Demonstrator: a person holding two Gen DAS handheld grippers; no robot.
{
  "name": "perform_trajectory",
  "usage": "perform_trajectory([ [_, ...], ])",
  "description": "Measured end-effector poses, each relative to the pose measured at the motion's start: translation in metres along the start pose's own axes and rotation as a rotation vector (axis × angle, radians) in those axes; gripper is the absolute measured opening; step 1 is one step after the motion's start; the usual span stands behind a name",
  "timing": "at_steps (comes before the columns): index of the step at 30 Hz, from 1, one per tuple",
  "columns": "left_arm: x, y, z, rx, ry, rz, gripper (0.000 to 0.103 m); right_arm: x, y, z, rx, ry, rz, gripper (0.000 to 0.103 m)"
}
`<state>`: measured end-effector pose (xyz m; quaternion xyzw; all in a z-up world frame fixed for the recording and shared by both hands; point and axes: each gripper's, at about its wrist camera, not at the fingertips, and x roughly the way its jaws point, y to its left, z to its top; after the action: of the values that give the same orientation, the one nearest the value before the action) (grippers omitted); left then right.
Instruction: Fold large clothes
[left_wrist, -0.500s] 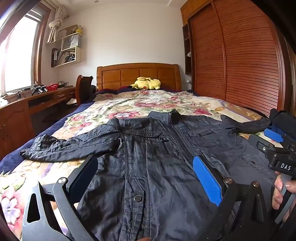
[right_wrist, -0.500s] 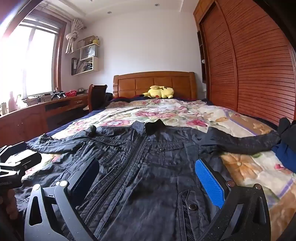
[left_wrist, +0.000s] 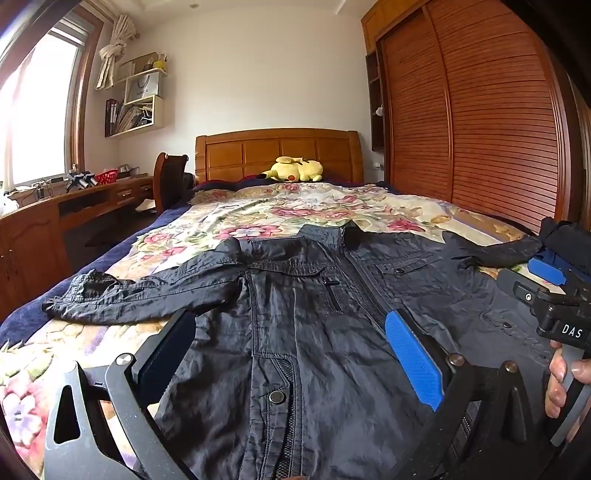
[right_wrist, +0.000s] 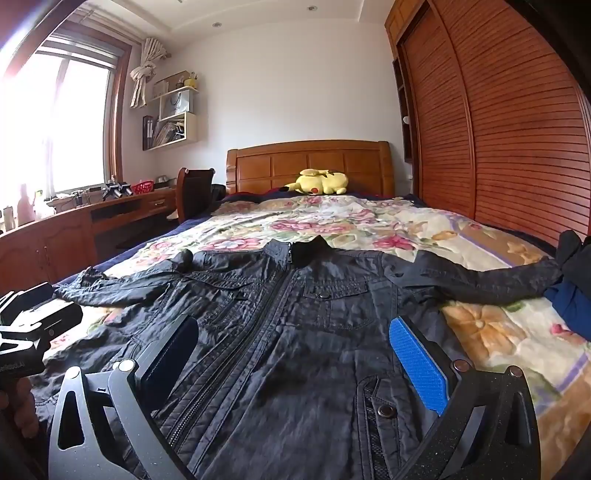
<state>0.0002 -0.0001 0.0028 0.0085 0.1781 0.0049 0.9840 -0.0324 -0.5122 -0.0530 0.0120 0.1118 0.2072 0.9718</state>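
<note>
A dark blue-black jacket (left_wrist: 314, 302) lies front up and zipped on the floral bedspread (left_wrist: 280, 218), both sleeves spread out sideways. It also shows in the right wrist view (right_wrist: 295, 317). My left gripper (left_wrist: 291, 332) is open and empty above the jacket's left half. My right gripper (right_wrist: 295, 336) is open and empty above its right half. In the left wrist view the right gripper's body (left_wrist: 554, 295) shows at the right edge; the left one's body (right_wrist: 29, 332) shows at the left edge of the right wrist view.
A yellow plush toy (left_wrist: 295, 170) lies by the wooden headboard (left_wrist: 277, 151). A wooden desk (left_wrist: 55, 221) and chair (left_wrist: 170, 181) stand left of the bed. A slatted wardrobe (left_wrist: 480, 129) runs along the right. Dark and blue clothes (right_wrist: 572, 280) lie at the bed's right edge.
Both grippers have tilted slightly upward, so the jacket sits a little lower in both views. The jacket has not moved.
</note>
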Motion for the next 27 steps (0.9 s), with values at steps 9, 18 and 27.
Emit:
perform_trajectory([
  [9, -0.0033, -0.0015, -0.0006, -0.006, -0.016, 0.015, 0.103, -0.0007, -0.0008, -0.0002, -0.004, -0.004, -0.002, 0.103],
  [18, -0.0033, -0.0007, -0.0005, -0.007, -0.018, 0.016, 0.103, -0.0011, 0.0011, -0.0010, -0.002, -0.003, -0.001, 0.103],
  [27, -0.0031, -0.0003, -0.0003, -0.007, -0.018, 0.016, 0.103, -0.0005, -0.0006, -0.0017, 0.000, -0.002, 0.000, 0.103],
])
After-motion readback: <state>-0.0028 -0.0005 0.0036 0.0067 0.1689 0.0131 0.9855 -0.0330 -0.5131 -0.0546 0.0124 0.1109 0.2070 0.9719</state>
